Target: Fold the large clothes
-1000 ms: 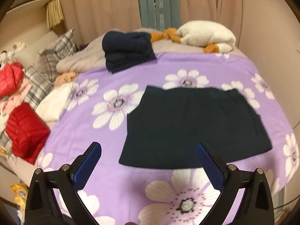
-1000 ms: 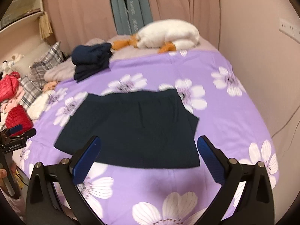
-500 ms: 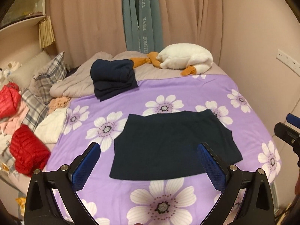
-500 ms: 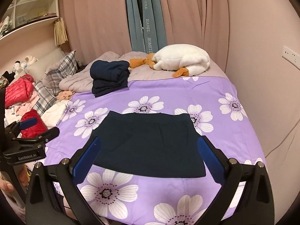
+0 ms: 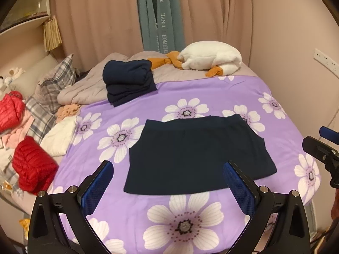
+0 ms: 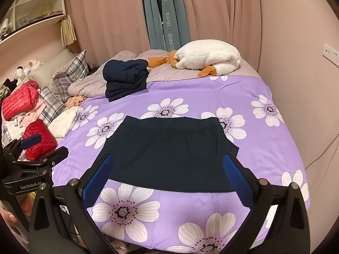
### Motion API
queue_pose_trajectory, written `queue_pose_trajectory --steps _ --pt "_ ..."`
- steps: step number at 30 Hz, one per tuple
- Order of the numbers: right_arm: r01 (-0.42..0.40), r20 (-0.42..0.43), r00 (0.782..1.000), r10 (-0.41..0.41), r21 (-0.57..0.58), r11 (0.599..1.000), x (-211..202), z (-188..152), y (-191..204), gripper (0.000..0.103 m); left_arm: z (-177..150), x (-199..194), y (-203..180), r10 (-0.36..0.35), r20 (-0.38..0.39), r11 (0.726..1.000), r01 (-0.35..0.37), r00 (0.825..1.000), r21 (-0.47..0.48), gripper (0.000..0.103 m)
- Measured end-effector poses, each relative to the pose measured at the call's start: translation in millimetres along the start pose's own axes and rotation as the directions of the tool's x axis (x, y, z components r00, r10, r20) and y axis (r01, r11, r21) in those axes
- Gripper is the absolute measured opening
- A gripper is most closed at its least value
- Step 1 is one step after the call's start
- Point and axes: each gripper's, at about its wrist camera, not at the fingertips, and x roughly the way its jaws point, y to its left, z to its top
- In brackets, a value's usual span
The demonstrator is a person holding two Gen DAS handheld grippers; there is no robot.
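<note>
A dark navy garment (image 5: 197,154) lies folded flat on the purple flowered bedspread (image 5: 211,97); it also shows in the right wrist view (image 6: 169,152). My left gripper (image 5: 168,182) is open and empty, held above the bed's near edge, short of the garment. My right gripper (image 6: 167,177) is open and empty, held over the garment's near edge without touching it. Each gripper shows at the side of the other's view: the right one (image 5: 324,148), the left one (image 6: 31,160).
A stack of folded navy clothes (image 5: 128,80) sits at the back left. A white goose plush (image 5: 209,58) lies by the curtains. Red puffer jackets (image 5: 34,167), a white garment (image 5: 59,137) and plaid pillows (image 5: 57,82) crowd the left side. A wall (image 5: 296,42) is on the right.
Both grippers have pulled back and risen away from the garment, so more of the bed and room shows. The garment has not moved.
</note>
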Motion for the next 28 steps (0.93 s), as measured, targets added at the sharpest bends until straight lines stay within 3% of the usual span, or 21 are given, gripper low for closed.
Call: queue_pose_trajectory --steps 28 --pt "-0.007 -0.006 1.000 0.007 -0.013 1.000 0.6 -5.3 7.4 0.103 -2.3 -4.3 7.0 0.029 0.010 1.000 -0.028 1.000 -0.011 0.102"
